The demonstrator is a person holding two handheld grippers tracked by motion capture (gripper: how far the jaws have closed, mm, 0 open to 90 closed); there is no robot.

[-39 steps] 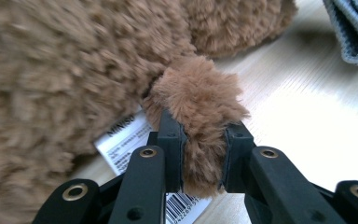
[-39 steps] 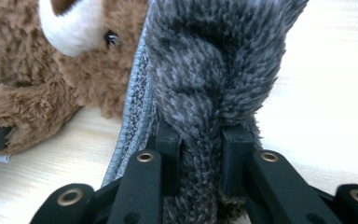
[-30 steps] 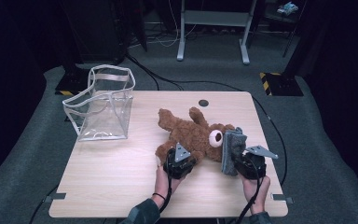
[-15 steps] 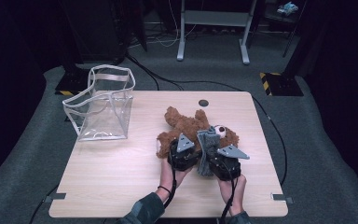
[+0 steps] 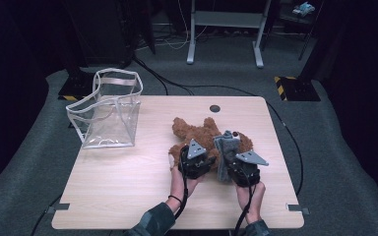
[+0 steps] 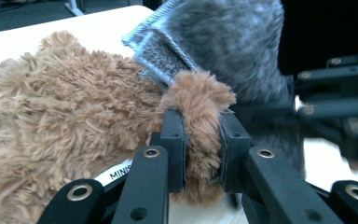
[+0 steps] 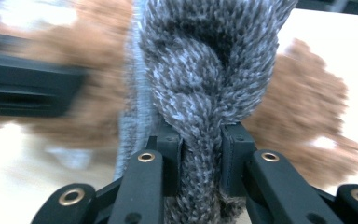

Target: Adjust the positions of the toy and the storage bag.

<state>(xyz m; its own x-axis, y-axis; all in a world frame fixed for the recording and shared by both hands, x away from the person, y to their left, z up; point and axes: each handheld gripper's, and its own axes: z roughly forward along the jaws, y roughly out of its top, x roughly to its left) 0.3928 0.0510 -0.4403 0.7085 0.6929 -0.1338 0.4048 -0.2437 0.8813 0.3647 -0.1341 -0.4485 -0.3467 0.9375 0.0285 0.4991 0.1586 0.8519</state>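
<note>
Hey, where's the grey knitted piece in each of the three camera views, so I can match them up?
High view: grey knitted piece right of centre, over the brown plush toy.
Left gripper view: upper centre to right, behind the clamped plush limb.
Right gripper view: centre, pinched between the jaws.
Shared landmark: the brown plush toy.

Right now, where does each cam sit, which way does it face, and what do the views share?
High view: fixed above the person's side, facing forward and down on the table; both forearms, left gripper, right gripper.
Left gripper view: rides the left gripper, looks along its jaws clamped on a limb of the brown plush bear.
Right gripper view: rides the right gripper, looks along its jaws clamped on the grey knit piece.
Shared: the bear and the knit piece appear in all three.
</note>
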